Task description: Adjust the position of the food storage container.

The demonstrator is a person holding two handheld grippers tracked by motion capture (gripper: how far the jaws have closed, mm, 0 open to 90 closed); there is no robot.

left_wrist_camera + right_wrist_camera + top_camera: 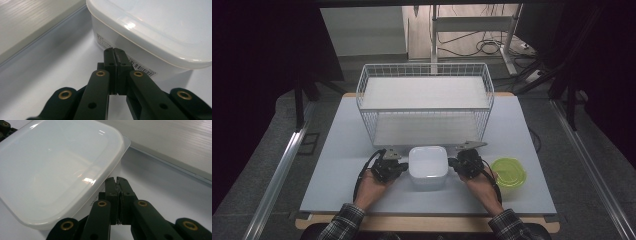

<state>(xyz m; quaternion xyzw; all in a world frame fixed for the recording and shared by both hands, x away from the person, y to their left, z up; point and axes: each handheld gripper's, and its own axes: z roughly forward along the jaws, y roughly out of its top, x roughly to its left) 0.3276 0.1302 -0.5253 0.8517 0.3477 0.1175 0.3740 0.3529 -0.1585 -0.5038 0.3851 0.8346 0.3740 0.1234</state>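
Observation:
A white, square plastic container with a lid (pixel 428 167) stands near the front middle of the pale table (pixel 347 145). My left gripper (pixel 405 169) points at its left side and my right gripper (pixel 451 164) at its right side, each held in a hand. In the left gripper view the jaws are pressed together, empty, and my left gripper (pixel 115 50) sits just under the lid's rim by the labelled wall of the container (pixel 155 27). In the right gripper view my right gripper (pixel 116 179) is likewise shut and empty, close under the rim of the container (pixel 57 165).
A white wire basket (pixel 425 75) stands right behind the container, across the table's middle. A round green lidded tub (pixel 509 172) sits just right of the right hand. The table's front edge runs close below both forearms.

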